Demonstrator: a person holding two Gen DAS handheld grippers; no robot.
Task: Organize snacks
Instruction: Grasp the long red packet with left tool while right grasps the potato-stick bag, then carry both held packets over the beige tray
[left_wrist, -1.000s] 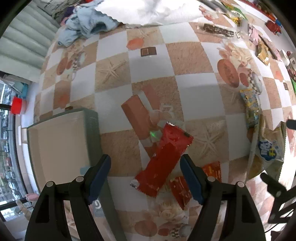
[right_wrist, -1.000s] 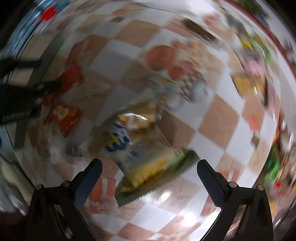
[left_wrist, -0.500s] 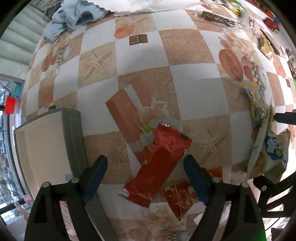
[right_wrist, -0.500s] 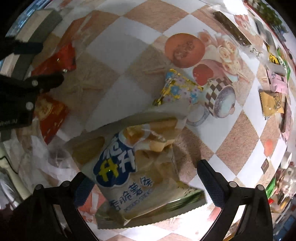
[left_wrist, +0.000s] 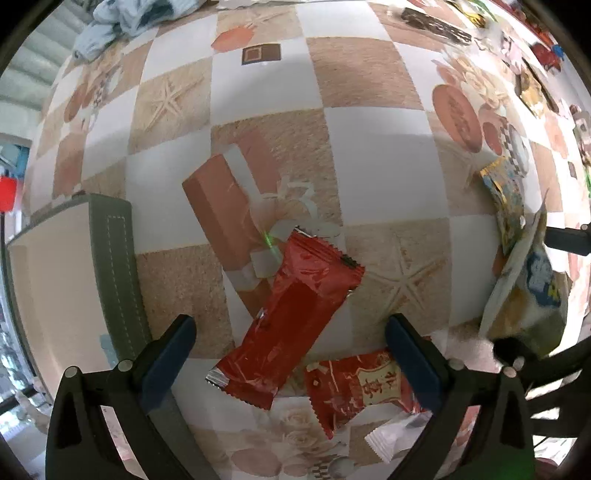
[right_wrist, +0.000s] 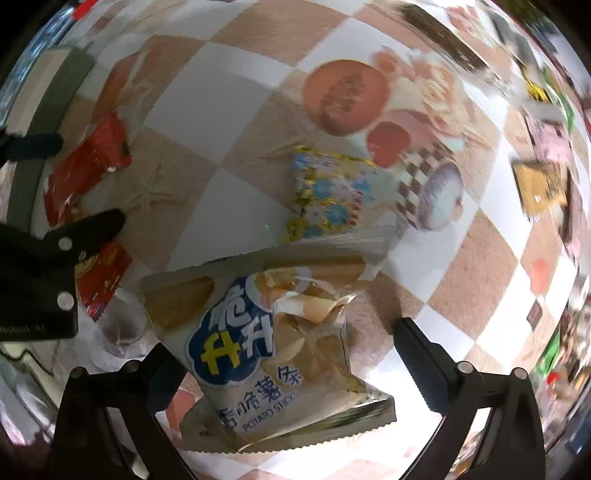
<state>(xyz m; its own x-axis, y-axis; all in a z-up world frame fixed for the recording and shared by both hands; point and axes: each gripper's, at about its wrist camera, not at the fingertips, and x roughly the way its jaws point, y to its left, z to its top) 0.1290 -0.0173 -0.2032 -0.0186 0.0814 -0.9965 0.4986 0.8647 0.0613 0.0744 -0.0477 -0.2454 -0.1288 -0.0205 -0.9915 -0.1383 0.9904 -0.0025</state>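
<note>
Mounted on each wrist, looking straight down and close over the checkered counter (left_wrist: 380, 166). Shared between both: the red wrapper (left_wrist: 295, 317), at 6 o'clock in the left view and 9 o'clock (right_wrist: 88, 166) in the right, plus the potato-stick bag (right_wrist: 273, 350) at 6 o'clock right, 3 o'clock (left_wrist: 535, 295) left.

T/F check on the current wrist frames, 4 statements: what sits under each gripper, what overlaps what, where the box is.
1. The long red wrapper lies between the left gripper fingers, not pinched. True; those jaws are opening.
2. The right gripper hangs over a green bottle. False: it is over a potato sticks bag, and its jaws are closing but not yet pressing on the bag.
3. The red wrapper overlaps a second red packet with yellow lettering. True.
4. The grey-rimmed box holds several snacks. False: the part of its inside in view shows none.
</note>
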